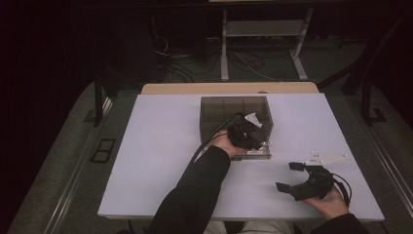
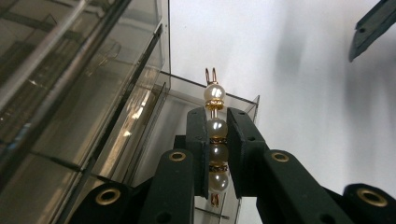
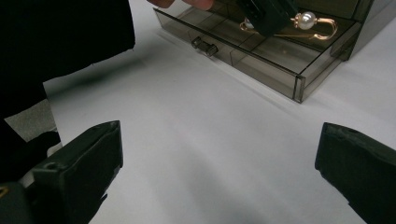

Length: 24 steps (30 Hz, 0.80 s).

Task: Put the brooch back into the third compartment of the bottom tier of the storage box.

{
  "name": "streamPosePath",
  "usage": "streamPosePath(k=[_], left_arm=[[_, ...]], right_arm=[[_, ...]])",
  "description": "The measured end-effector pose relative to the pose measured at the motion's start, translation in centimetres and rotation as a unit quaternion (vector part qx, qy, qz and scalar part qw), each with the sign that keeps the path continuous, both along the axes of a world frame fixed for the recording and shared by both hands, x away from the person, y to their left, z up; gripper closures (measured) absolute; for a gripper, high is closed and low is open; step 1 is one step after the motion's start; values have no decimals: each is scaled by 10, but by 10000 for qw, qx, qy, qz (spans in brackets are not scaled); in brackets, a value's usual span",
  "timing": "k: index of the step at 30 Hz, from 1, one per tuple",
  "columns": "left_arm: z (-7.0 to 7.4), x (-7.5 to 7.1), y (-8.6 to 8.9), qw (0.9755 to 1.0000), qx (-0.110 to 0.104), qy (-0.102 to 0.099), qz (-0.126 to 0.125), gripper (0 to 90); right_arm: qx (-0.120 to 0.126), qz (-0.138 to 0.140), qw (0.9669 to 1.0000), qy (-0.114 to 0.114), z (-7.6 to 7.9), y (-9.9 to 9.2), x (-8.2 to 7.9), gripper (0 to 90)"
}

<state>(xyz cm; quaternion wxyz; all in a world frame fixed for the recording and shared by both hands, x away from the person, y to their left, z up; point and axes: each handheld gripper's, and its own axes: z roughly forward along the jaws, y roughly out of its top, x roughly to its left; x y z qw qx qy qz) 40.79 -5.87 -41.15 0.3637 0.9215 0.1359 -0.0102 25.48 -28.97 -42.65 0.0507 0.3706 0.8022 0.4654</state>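
A smoky clear drawer box (image 1: pixel 234 105) stands on the white table, its bottom drawer (image 3: pixel 261 51) pulled out toward me. My left gripper (image 1: pixel 253 136) hangs over that open drawer, shut on a gold pin strung with pearls (image 2: pixel 215 140). The pin (image 3: pixel 306 21) pokes out past the jaws, its gold hook end just above the drawer's right compartment. My right gripper (image 1: pixel 292 176) rests near the table's front right, jaws wide open with nothing between them, pointing toward the box.
The white table (image 1: pixel 160 146) has free room left of the box and in front of it. The drawer has a small handle (image 3: pixel 204 45) and dividers inside. Beyond the table's far edge stand desk legs and cables on the floor.
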Motion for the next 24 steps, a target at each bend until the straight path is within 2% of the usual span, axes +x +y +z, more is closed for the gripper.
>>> streamPosePath(k=[15,21,24], left_arm=[[-11,2,-3,9997,169,132,130,780],[-12,3,-4,9996,154,160,146,777],[-12,3,-4,9995,108,244,175,756]], right_arm=[[-27,44,10000,-18,0,0,0,4],[-25,44,10000,-10,0,0,0,4],[-22,45,10000,-20,0,0,-1,4]])
